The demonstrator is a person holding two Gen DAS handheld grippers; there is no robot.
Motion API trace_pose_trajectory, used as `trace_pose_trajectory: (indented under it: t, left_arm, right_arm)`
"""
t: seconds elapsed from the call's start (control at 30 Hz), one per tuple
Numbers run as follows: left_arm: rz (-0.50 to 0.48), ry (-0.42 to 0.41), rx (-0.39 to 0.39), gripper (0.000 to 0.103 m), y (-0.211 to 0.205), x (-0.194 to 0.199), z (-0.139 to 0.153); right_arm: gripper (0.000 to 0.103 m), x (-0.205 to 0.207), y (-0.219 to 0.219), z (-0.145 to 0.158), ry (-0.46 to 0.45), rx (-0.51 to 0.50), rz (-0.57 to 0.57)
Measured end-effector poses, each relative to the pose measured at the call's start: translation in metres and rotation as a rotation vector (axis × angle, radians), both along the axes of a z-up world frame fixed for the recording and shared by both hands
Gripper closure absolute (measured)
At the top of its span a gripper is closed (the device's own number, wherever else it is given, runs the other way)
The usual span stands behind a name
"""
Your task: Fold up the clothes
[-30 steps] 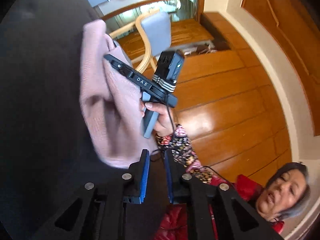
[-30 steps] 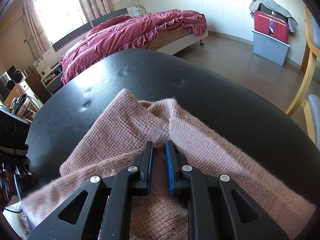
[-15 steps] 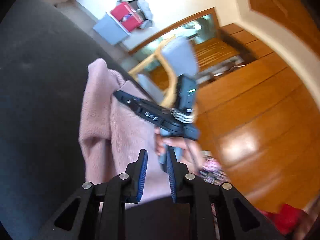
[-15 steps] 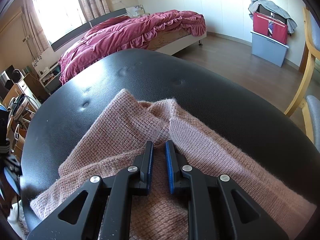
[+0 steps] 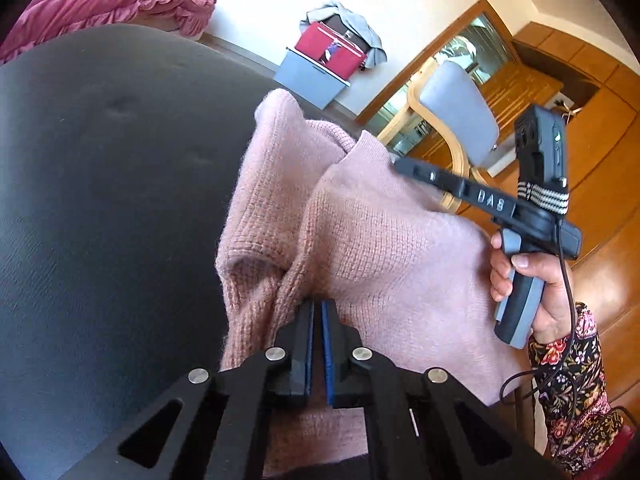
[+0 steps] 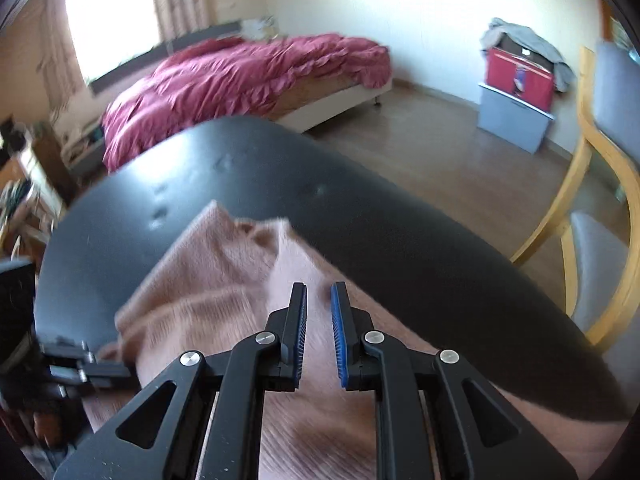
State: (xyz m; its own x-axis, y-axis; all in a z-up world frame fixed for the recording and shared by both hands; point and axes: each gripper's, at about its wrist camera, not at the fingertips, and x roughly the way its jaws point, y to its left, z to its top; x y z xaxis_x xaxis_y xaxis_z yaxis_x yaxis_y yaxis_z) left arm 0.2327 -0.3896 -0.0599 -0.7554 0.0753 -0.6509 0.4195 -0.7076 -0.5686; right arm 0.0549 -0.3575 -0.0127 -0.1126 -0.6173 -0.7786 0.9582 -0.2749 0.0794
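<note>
Left wrist: left claw (image 5: 316,312) pinches pink sweater (image 5: 372,240).

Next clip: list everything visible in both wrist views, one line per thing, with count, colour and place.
Knitted pink sweater: one, pink, bunched on the black surface.
Black padded leather surface: one, black, under the sweater.
Bed with crimson ruffled cover: one, crimson, far side near the window.
Grey storage box: one, grey, by the wall, red bag and grey cloth on top.
Wooden chair with grey cushions: one, tan and grey, right of the surface.
Left gripper: black with blue pads, shut on a sweater fold.
Right gripper: black with blue pads, open above the sweater.
Right hand: one, floral sleeve, holding the right gripper's handle.
</note>
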Motion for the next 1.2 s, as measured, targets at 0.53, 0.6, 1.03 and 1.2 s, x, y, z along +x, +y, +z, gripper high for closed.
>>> trace_pose_trajectory:
  t: [0.53,0.6,1.03,1.2]
  left_arm:
    - [0.009,0.044,-0.044,0.098,0.029,-0.033,0.034]
    - [0.010,0.056,-0.047,0.097,0.035,-0.040,0.043]
    - [0.026,0.133,-0.035,0.086,0.061,-0.082,0.040]
    - [0.037,0.162,-0.022,0.086,0.069,-0.097,0.023]
  right_arm:
    - [0.076,-0.016,0.074,0.019,-0.118,-0.242,-0.168]
    - [0.070,-0.028,0.121,0.028,-0.110,-0.276,-0.222]
    - [0.064,-0.091,0.206,0.013,0.022,-0.078,-0.282]
    - [0.059,-0.091,0.184,-0.008,0.069,0.061,-0.195]
